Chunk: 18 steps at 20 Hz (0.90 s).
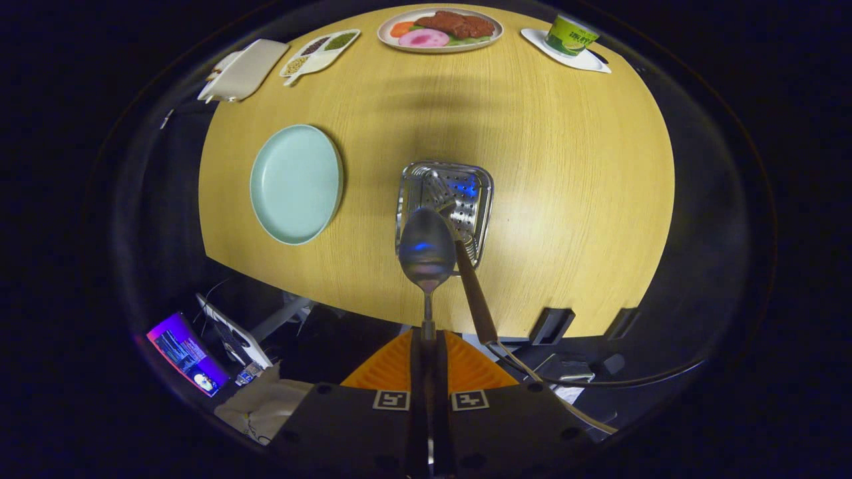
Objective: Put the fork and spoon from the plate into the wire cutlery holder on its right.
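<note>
My gripper [428,338] is shut on the thin handle of a metal spoon [426,249]. The spoon's bowl points away from me and hangs above the near edge of the wire cutlery holder [480,189], a shiny square basket on the wooden table. A fork with a brown handle [475,293] stands in the holder, its handle leaning out toward me just right of the spoon and its tines down inside. Left of the holder lies the pale green plate [296,183], with nothing on it.
Along the table's far side stand a plate of food [439,30], a green cup on a white saucer [570,38], a divided dish of grains [319,52] and a white dish [243,69]. A lit screen [188,354] sits below the table's near edge [319,293].
</note>
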{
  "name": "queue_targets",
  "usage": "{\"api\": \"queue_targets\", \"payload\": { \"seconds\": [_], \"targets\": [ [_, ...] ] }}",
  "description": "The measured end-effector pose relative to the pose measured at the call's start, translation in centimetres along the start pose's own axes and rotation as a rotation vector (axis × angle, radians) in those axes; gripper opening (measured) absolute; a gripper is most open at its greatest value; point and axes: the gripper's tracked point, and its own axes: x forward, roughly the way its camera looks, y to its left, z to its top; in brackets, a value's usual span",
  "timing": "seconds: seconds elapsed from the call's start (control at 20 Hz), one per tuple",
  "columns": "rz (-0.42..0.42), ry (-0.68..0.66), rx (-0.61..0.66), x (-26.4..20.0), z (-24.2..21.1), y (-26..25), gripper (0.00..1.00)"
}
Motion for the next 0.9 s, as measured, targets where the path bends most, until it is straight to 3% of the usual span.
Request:
{"api": "queue_targets", "payload": {
  "seconds": [0.35, 0.55, 0.65, 0.7, 0.9],
  "targets": [
    [-0.028, 0.093, 0.013, 1.0, 3.0, -0.7, 0.09],
    [-0.011, 0.087, 0.008, 1.0, 4.0, -0.2, 0.17],
    [-0.017, 0.061, -0.011, 0.7, 4.5, 0.4, 0.33],
    [-0.01, 0.043, -0.02, 0.2, 4.5, -0.2, 0.52],
    [0.04, -0.05, -0.022, -2.1, 4.0, 0.5, 0.97]
  ]
}}
